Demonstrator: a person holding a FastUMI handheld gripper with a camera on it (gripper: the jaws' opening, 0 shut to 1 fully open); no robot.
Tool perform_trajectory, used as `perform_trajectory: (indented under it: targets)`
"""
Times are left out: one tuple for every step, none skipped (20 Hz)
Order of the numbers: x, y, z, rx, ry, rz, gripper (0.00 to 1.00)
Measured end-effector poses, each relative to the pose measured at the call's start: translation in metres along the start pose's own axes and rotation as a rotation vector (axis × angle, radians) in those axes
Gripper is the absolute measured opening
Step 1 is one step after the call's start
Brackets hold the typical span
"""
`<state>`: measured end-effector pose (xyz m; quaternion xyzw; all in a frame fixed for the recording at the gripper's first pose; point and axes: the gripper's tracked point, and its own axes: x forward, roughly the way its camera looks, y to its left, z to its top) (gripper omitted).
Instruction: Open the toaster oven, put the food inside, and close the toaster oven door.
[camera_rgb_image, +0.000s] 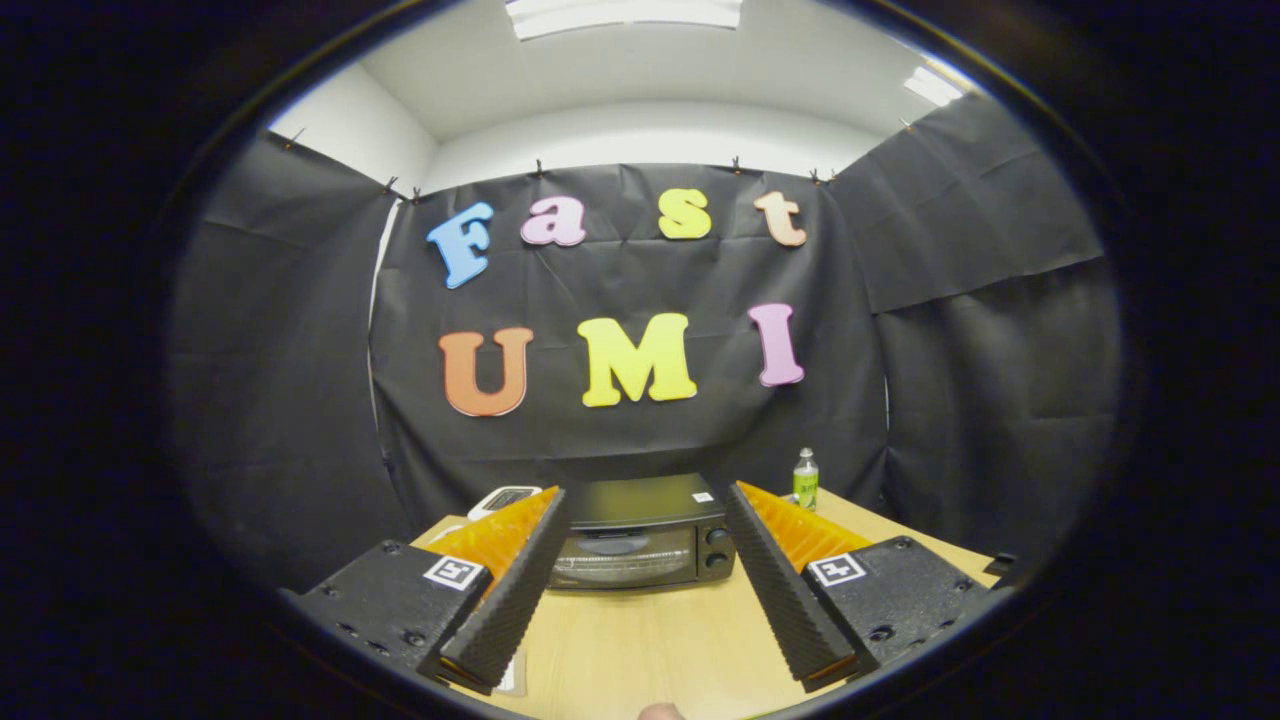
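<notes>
tool (645, 500) wide, holding nothing | wooden table (650, 640) | toaster oven (645, 540) ahead, door closed | bottle (805, 478) behind

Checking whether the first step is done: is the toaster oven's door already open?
No, the toaster oven door stands shut against its front, seen beyond the open tool, whose fingers hold nothing.

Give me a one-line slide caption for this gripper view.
Open gripper frames a closed black toaster oven beyond its fingers on a wooden table, green-labelled bottle behind.
</notes>
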<state>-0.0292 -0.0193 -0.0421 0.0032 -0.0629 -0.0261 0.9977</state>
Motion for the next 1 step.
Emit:
perform_trajectory:
  targets:
    - [0.0003,0.0006,-0.002,-0.008,0.004,0.001,1.0]
